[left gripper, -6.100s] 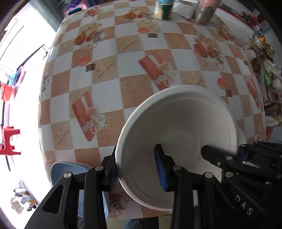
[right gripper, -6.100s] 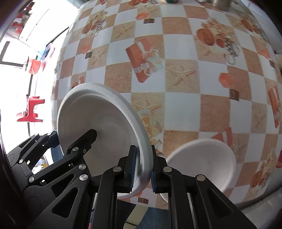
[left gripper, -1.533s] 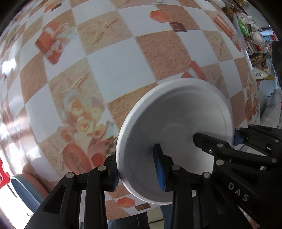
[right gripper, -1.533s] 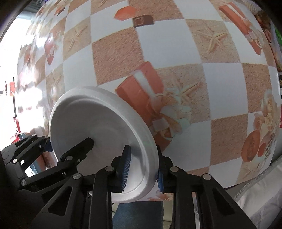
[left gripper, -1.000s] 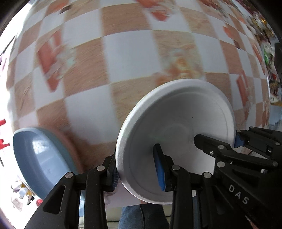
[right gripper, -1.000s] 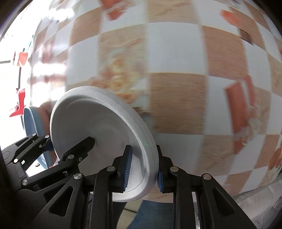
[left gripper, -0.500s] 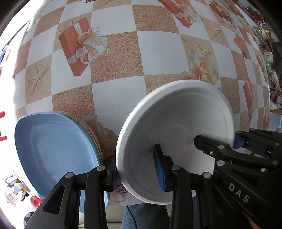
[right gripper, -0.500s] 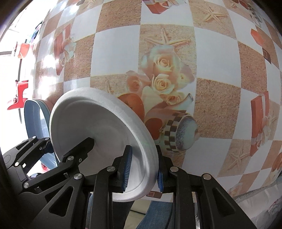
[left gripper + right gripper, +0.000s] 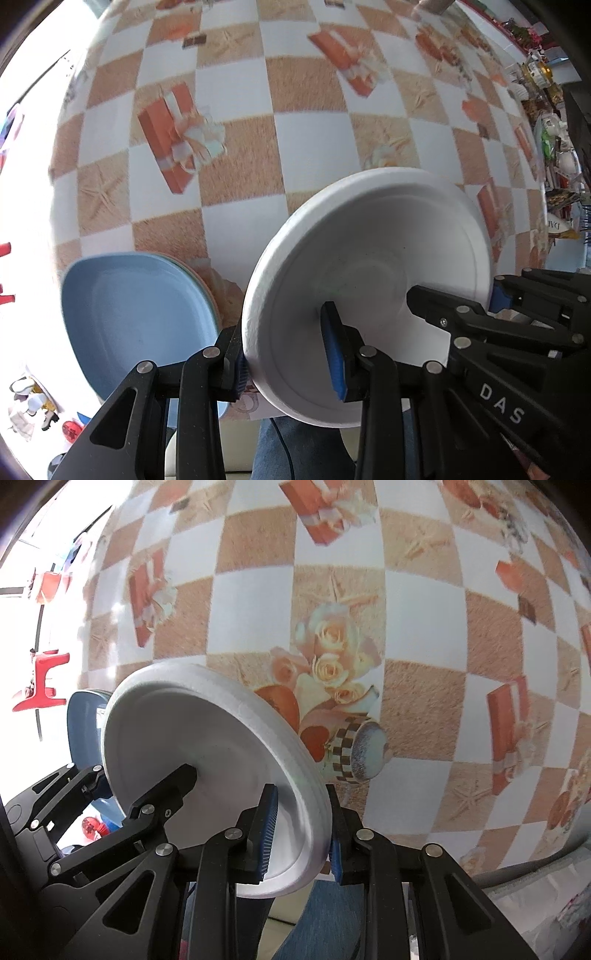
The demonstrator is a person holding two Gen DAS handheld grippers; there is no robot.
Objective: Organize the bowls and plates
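A white foam plate (image 9: pixel 369 266) is held upright above the table by both grippers on opposite rims. My left gripper (image 9: pixel 288 354) is shut on its near-left rim. My right gripper (image 9: pixel 301 830) is shut on the same plate (image 9: pixel 192 738) at its right rim, and also shows in the left wrist view (image 9: pixel 495 295). A stack of blue plates (image 9: pixel 133 317) lies on the table's near-left edge, just left of the white plate; it also shows in the right wrist view (image 9: pixel 83 723).
The checkered tablecloth (image 9: pixel 236 129) with gift and rose prints spreads beyond. Cluttered shelves (image 9: pixel 550 122) stand at the far right. A red stool (image 9: pixel 40 679) stands on the floor past the table's left edge. The person's jeans (image 9: pixel 295 446) show below.
Both grippers swung the white plate from the right part of the table toward the near-left edge, and the blue plate stack came into view. Both grips are unchanged.
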